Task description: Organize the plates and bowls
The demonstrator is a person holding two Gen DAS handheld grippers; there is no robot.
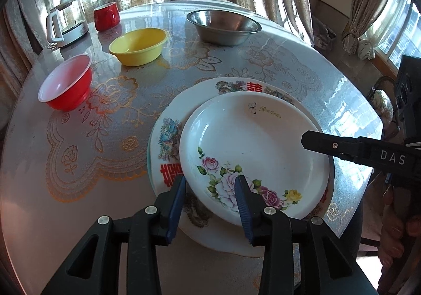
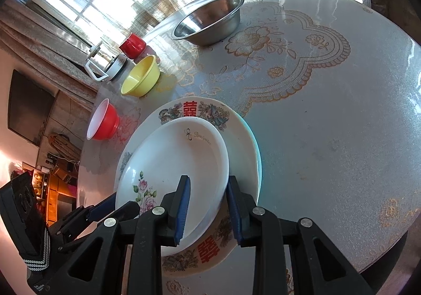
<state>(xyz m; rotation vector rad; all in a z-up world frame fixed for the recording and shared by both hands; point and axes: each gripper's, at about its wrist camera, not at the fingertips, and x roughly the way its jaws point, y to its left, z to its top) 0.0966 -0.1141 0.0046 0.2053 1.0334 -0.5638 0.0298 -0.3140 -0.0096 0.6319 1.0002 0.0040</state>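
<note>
White rose plate [image 1: 252,142] sits on a bigger patterned plate [image 1: 168,137] on the counter [image 1: 342,89]. Left gripper [image 1: 210,189] straddles its near rim, jaws spread, not pressing. Right gripper [image 2: 208,197] pinches its edge; bowls stand beyond

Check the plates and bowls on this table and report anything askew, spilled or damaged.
The white rose-patterned plate sits off-centre on the larger plate with red characters, shifted toward one rim. The red bowl, yellow bowl and steel bowl stand upright, apart. No spill or crack visible.
</note>
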